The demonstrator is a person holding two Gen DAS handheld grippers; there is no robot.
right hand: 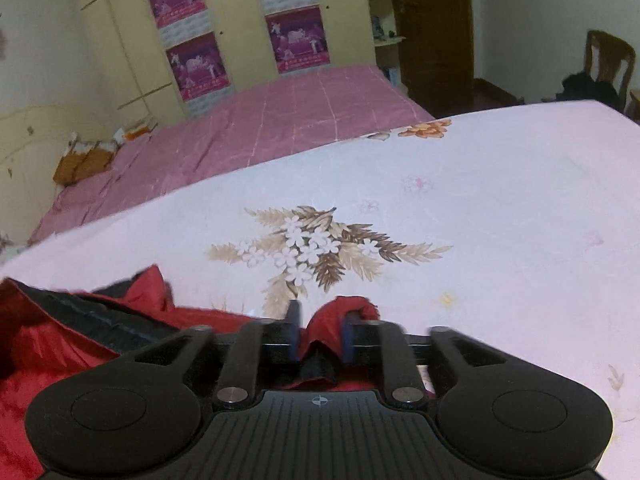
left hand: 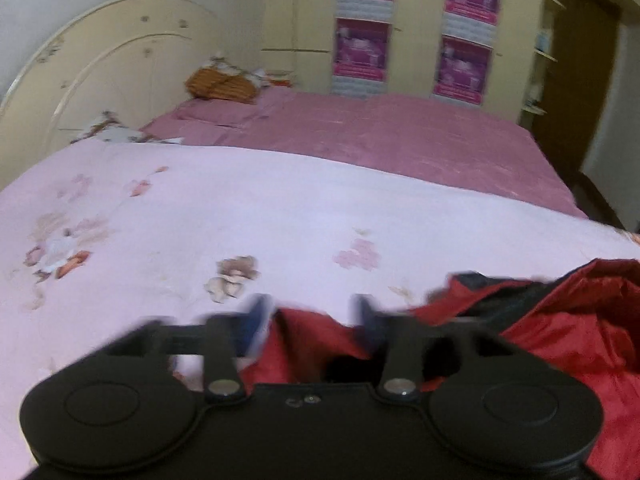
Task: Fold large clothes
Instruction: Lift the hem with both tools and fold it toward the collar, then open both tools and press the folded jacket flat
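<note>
A red jacket with a dark lining lies crumpled on the pale floral sheet at the near edge of the bed. My left gripper hangs over its left end with the fingers wide apart, and a red fold lies loose between them. In the right wrist view the jacket spreads to the left. My right gripper has its fingers partly apart, with a small bunch of red fabric standing in the gap; the pads do not seem to press on it.
Beyond the floral sheet lies a second bed with a pink cover and an orange pillow by the headboard. Wardrobe doors with purple posters stand behind. A wooden chair is at the far right.
</note>
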